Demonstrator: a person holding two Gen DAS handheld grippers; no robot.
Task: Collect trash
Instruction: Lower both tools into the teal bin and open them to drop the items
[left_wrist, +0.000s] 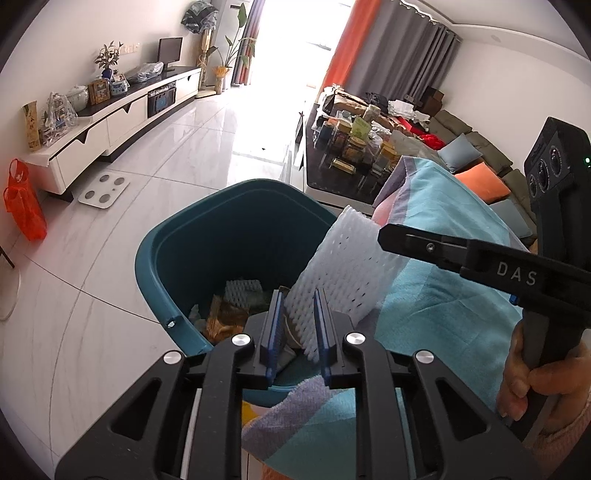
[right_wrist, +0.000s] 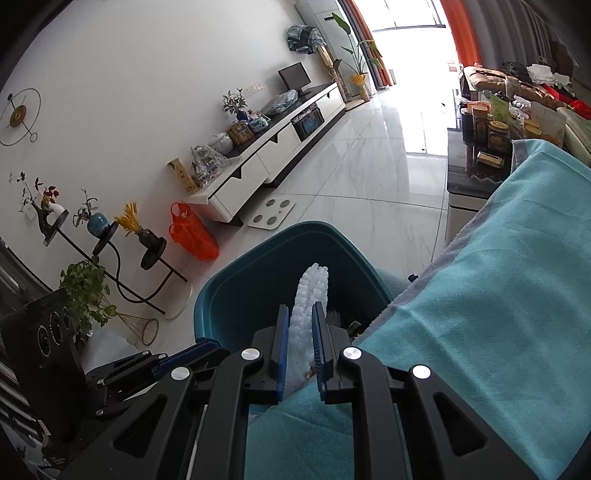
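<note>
Because the white foam net sleeve (left_wrist: 343, 266) is feather-light, soft and springy, it should crush easily and may cling to the pads or spring back when let go; a pinch across its flattened width near one end looks like the safest hold. It hangs over the open teal bin (left_wrist: 177, 258), where other scraps already lie at the bottom. The right gripper (right_wrist: 300, 347) has its jaws nearly closed on the sleeve's lower part, the foam squeezed thin between the blue pads and standing up beyond them. The left gripper (left_wrist: 298, 332) has its jaws narrowly set astride the sleeve's lower corner; whether they press on it I cannot tell. Both grippers slant down toward the bin, beside the turquoise blanket (right_wrist: 498, 295), the right one held by a hand (left_wrist: 532, 376).
</note>
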